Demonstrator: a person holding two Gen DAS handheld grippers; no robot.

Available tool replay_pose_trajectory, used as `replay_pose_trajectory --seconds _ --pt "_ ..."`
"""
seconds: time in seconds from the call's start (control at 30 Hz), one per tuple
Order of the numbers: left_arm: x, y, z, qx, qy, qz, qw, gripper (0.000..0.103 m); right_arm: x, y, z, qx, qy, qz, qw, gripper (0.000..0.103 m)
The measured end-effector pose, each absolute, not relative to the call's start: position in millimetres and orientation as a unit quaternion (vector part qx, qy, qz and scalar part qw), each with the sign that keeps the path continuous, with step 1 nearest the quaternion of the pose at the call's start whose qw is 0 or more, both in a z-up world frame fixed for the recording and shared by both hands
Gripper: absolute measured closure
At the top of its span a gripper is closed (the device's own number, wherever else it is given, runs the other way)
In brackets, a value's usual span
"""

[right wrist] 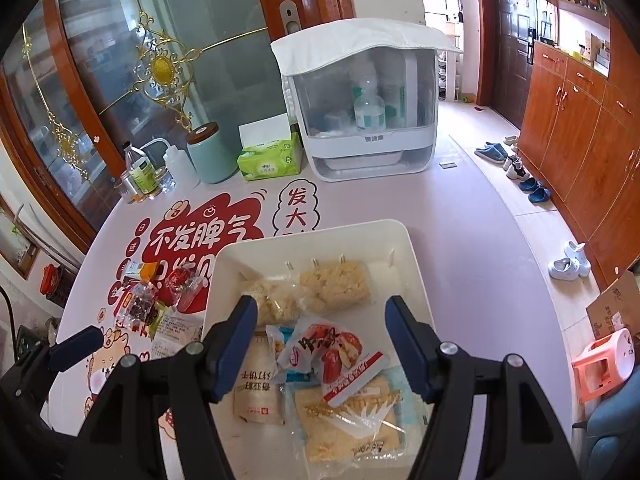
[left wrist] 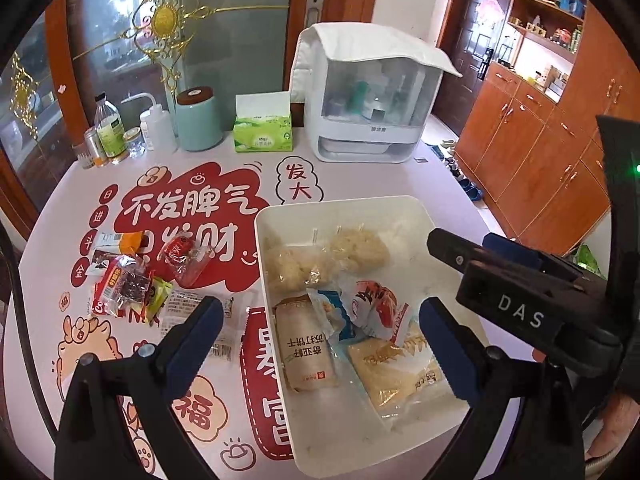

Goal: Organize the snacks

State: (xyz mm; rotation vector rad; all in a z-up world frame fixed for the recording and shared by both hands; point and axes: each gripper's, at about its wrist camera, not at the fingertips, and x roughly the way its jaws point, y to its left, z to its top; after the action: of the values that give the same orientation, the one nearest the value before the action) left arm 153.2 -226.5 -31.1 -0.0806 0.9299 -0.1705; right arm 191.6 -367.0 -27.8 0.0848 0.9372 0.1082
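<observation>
A white tray (left wrist: pixel 336 204) (right wrist: pixel 312 228) on the printed table holds several snack packets. Among them are two pale puffed cakes (left wrist: pixel 360 250), a beige cracker pack (left wrist: pixel 306 352), a red-and-white packet (right wrist: pixel 336 352) and a yellow pack (left wrist: pixel 400 372). More loose snacks (left wrist: pixel 128 284) (right wrist: pixel 140 304) lie in a pile left of the tray. My left gripper (left wrist: pixel 320 332) hangs open wide over the tray's near left side, with nothing between its pads. My right gripper (right wrist: pixel 322 332) is open above the tray; the packets lie below it, untouched. It also shows at the right of the left wrist view (left wrist: pixel 472 242).
Along the table's back stand bottles (left wrist: pixel 108 128), a teal canister (left wrist: pixel 200 120), a green tissue box (left wrist: pixel 262 136) and a covered white storage box (left wrist: pixel 368 112). The table's edge runs just right of the tray. Beyond it are floor, shoes, wooden cabinets and a pink stool (right wrist: pixel 604 364).
</observation>
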Motion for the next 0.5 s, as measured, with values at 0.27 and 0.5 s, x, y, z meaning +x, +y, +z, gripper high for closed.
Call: replay_pose_trajectory --seconds 0.27,0.5 --pt "131 -234 -23 -0.033 0.461 -0.114 0.879 0.005 162 -369 -14 0.041 0.438 0.053 0.896 0.030" --pt "101 -230 -20 -0.011 0.482 -0.132 0.866 0.005 136 -363 -1 0.019 0.428 0.046 0.902 0.029"
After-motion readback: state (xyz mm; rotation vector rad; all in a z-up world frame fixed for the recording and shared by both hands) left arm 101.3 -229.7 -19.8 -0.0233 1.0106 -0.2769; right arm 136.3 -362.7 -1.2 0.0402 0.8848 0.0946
